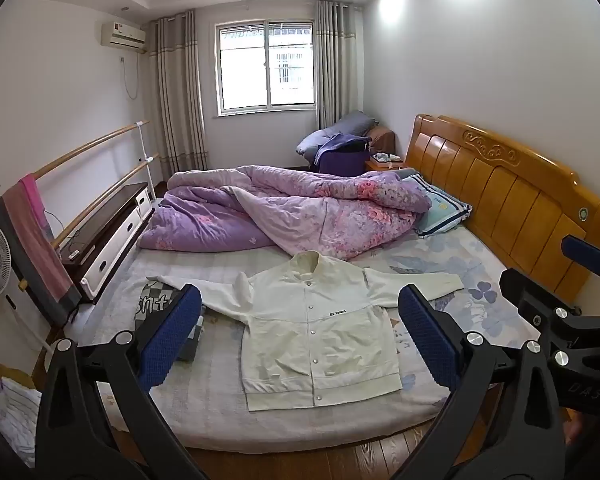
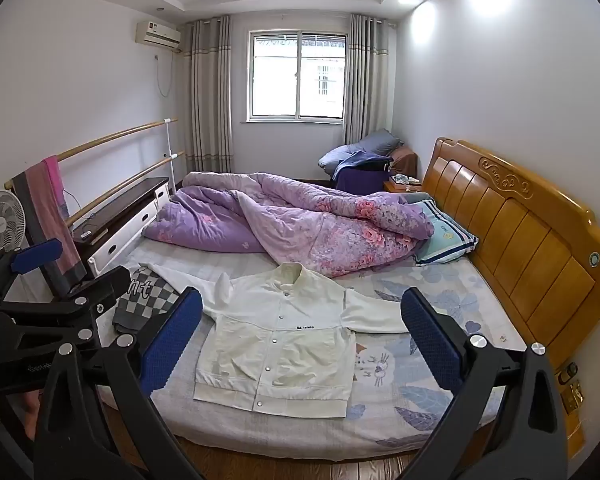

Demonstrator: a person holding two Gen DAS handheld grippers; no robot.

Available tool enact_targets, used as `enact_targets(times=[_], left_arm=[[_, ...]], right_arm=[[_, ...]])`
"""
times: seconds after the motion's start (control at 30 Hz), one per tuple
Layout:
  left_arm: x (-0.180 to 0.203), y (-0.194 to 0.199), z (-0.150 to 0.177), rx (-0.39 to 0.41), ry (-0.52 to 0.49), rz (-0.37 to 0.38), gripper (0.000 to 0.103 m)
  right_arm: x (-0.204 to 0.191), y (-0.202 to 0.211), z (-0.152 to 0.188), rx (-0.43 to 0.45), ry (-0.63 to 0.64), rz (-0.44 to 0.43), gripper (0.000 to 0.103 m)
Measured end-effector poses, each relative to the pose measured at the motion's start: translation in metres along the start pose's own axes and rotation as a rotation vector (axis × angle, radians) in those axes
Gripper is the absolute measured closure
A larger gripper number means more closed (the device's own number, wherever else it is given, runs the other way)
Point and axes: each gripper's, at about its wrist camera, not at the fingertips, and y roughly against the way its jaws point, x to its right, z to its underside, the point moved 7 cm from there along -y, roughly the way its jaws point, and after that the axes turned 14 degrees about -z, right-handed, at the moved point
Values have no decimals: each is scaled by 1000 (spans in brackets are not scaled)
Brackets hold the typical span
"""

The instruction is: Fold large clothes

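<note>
White jacket lies flat, buttoned, at centre frame on the bed. Both the left gripper and right gripper gape wide, empty. Only the right wrist view shows a rabbit print on the sheet, lower right of the jacket.

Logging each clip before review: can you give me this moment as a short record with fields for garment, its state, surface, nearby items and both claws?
garment: white jacket, snap buttons down the front
state: laid flat, front up, buttoned, both sleeves spread out, not yet folded
surface: bed with a pale printed sheet
nearby: purple quilt bunched behind the collar; checked cloth under the jacket's sleeve on the picture's left; pillow by the headboard
left claw: open, empty, short of the bed
right claw: open, empty, short of the bed
</note>
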Motion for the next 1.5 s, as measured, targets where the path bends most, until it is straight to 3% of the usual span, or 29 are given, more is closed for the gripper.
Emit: enact_targets(times=[1.5], left_arm=[[-12,-9,5,-8,-10,-13,5]], right_arm=[[-1,-7,0,-3,4,3,7]])
